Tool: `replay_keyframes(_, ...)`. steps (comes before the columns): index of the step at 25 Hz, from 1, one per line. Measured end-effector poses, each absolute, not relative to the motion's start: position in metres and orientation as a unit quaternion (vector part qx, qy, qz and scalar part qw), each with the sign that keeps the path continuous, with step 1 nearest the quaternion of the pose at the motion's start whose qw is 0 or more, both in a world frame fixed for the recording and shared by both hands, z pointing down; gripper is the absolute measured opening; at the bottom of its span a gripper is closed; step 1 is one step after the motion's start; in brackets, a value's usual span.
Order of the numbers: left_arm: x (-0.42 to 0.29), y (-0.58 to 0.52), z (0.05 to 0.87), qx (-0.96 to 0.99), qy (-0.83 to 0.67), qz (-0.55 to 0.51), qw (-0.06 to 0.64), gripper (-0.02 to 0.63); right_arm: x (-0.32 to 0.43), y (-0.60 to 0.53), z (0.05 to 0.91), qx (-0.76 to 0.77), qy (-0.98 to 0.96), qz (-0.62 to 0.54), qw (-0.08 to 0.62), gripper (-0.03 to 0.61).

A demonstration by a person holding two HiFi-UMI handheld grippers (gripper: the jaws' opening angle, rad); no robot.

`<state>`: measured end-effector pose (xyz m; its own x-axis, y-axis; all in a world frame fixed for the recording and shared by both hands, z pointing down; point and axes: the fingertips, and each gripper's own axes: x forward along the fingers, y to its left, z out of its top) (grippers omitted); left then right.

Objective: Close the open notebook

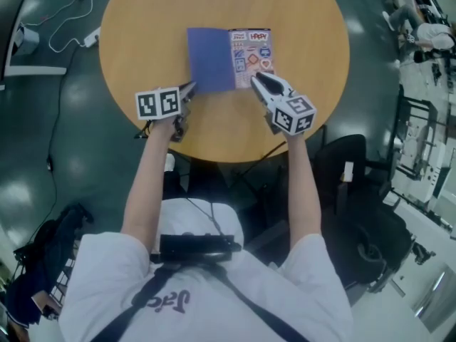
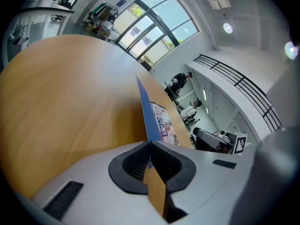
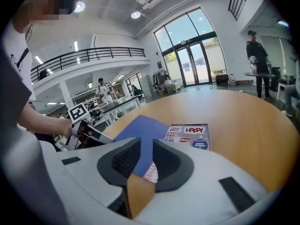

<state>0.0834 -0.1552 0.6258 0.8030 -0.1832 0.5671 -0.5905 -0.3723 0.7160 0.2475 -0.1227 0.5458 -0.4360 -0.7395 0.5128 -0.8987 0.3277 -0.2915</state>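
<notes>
The notebook lies open near the middle of the round wooden worktop. The left gripper has its fingers pinched together on the near corner of the blue cover, which is tilted up off the wood. The right gripper sits at the near edge of the sticker-covered page, its fingers apart and gripping nothing.

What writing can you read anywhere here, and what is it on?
"HAPPY": red letters on the open notebook, on its sticker page.
"HAPPY JOURNEY": seemingly, on the blue round sticker there.
Other stickers: too small to read.
Shirt print: unreadable.
</notes>
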Motion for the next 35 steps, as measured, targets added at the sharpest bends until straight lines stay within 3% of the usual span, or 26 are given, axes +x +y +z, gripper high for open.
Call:
replay_keyframes(12, 0.069, -0.163, 0.558, 0.848, -0.157, 0.252, 0.439, 0.018, 0.243, -0.093, 0.523, 0.529, -0.797, 0.269, 0.113, 0.103)
replay_keyframes(20, 0.127, -0.131, 0.537, 0.866, -0.073, 0.299, 0.395, 0.018, 0.252, -0.069, 0.510, 0.559, -0.782, 0.256, 0.096, 0.103)
replay_keyframes(28, 0.208, -0.107, 0.570, 0.857, -0.027, 0.351, 0.376, 0.018, 0.284, -0.044, 0.510, 0.598, -0.753, 0.268, 0.065, 0.103)
replay_keyframes(35, 0.240, -0.089, 0.636, 0.830, -0.020, 0.416, 0.370, 0.018, 0.306, -0.033, 0.525, 0.619, -0.728, 0.291, 0.047, 0.103)
